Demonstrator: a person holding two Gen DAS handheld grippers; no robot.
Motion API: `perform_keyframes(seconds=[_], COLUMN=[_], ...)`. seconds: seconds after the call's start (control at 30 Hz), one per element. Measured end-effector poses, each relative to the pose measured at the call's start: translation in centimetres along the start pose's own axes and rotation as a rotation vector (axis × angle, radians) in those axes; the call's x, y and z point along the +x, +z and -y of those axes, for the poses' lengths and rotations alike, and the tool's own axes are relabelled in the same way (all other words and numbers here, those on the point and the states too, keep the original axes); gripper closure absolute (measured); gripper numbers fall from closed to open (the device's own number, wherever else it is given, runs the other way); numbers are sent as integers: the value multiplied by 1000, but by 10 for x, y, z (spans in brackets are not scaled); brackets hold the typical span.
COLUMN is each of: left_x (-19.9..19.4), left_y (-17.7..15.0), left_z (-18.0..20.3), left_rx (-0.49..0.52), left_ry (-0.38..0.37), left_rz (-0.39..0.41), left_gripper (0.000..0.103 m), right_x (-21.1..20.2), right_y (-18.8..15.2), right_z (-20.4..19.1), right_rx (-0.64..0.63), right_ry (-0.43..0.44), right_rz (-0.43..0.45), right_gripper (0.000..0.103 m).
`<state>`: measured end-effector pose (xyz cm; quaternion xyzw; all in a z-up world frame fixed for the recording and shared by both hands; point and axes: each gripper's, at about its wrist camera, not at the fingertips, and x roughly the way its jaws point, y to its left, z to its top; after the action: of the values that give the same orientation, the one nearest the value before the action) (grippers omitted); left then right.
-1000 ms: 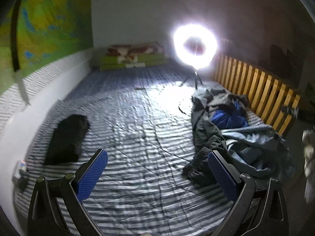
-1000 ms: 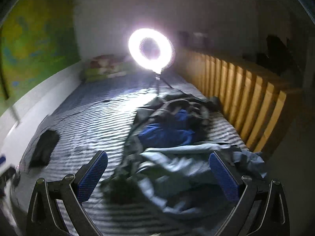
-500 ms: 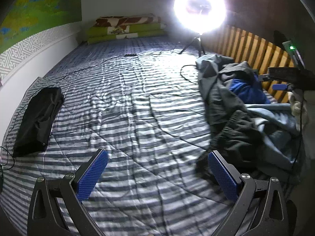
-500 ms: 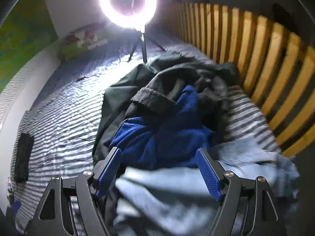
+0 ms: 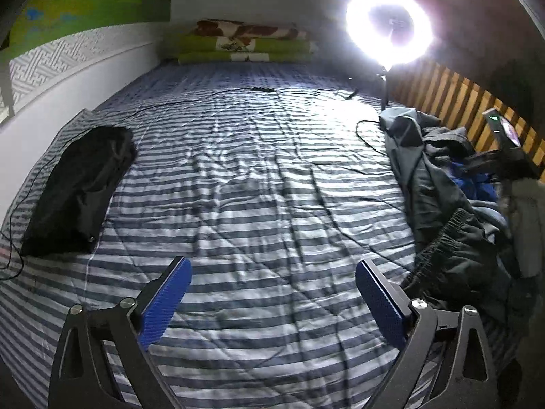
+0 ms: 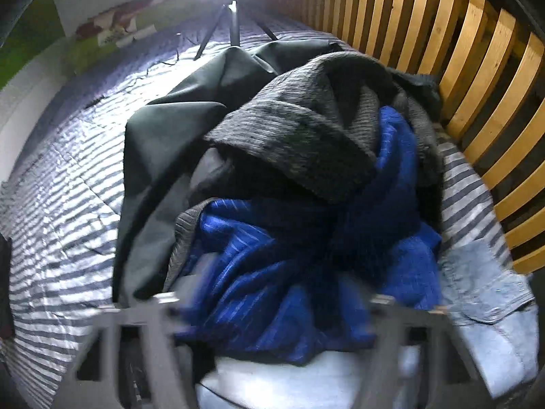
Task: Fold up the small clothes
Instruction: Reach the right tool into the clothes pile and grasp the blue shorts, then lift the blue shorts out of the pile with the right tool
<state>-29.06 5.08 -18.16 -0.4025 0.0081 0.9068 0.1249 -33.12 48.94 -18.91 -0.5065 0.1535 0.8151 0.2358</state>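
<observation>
Striped bed (image 5: 259,204), clothes pile (image 5: 453,204) at 3 o'clock. Right gripper (image 6: 272,323) closing over blue garment (image 6: 289,266); left gripper (image 5: 272,293) wide, empty. Pinch one layer only.

The bed (image 5: 265,184) is the landmark: a pile of clothes (image 5: 442,197) lies on its right side, against the slatted rail (image 5: 453,102) along the bed's right edge, and a flat bag (image 5: 75,191) lies on its left side by the wall (image 5: 68,95). Folded bedding (image 5: 245,44) is stacked at the bed's far end, a ring light (image 5: 390,24) stands on the far right corner, and a cable (image 5: 204,97) runs across the far part. Left gripper (image 5: 272,293) hangs over the bed's near middle, clothes to its right; right gripper (image 6: 272,323) is over the pile.
</observation>
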Motion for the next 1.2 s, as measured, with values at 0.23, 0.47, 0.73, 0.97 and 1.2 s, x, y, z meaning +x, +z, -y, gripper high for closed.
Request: perform_keyframes(seconds=[0.23,0.47,0.73,0.97,1.2], left_x=[-7,-34,-61,-91,-100], left_y=[-3,-1,0,-3,-18], left_z=[-18,-35,-72,-116,-154], left_rx=[-19,-48,-109,-166,-222], left_ry=[-2,-17,1,42,61], left_rz=[-3,43,86,131,106], left_gripper=[12,12,12,12,12], right_x=[-80,-163,-249,-267,-173], right_y=[-14,-25,-59,-99,-169], right_z=[24,25,-69,-155,-205], right_rx=[23,43,-139,-248,-390], right_ry=[20,100,268,493,389], right_rz=[89,191,267,232,-34], right_gripper=[94,95,95,95,92])
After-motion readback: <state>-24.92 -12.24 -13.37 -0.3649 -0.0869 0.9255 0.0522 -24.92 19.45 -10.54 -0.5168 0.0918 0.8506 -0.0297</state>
